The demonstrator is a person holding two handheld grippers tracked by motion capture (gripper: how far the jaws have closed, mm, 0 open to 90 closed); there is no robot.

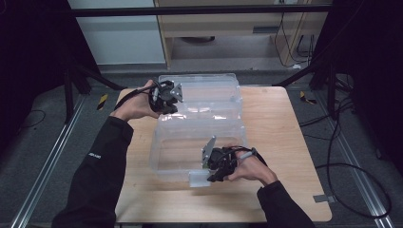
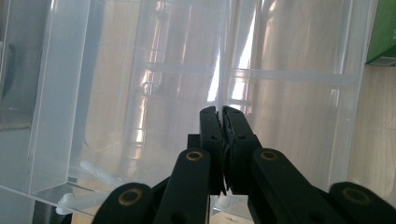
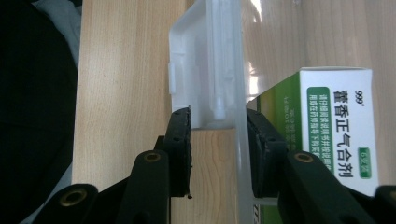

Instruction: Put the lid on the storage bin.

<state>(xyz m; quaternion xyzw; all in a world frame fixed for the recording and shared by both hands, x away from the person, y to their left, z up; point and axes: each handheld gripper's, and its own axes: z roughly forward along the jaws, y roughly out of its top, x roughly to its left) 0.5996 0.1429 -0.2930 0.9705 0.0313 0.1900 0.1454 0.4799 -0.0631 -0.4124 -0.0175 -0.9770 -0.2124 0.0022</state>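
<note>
Dark room, grey carpeted floor; one light wooden surface, square, smooth grain. On it I see one clear plastic storage box, rectangular, glossy, thin-walled, with its lid swung open and lying toward the far edge.

My left hand-held gripper is at the lid's left end. In the left gripper view its two black jaws are clenched on a thin clear rib of the lid, pads nearly meeting. The lid's inside shows moulded ribs in a grid.

My right hand-held gripper is at the box's near wall, by one frosted white latch tab. In the right gripper view the jaws straddle the latch and the clear wall edge; the left pad sits just beside the latch, and I cannot tell whether the pads press on it.

One medicine carton, green and white card with printed characters, lies inside the box just behind that wall.
</note>
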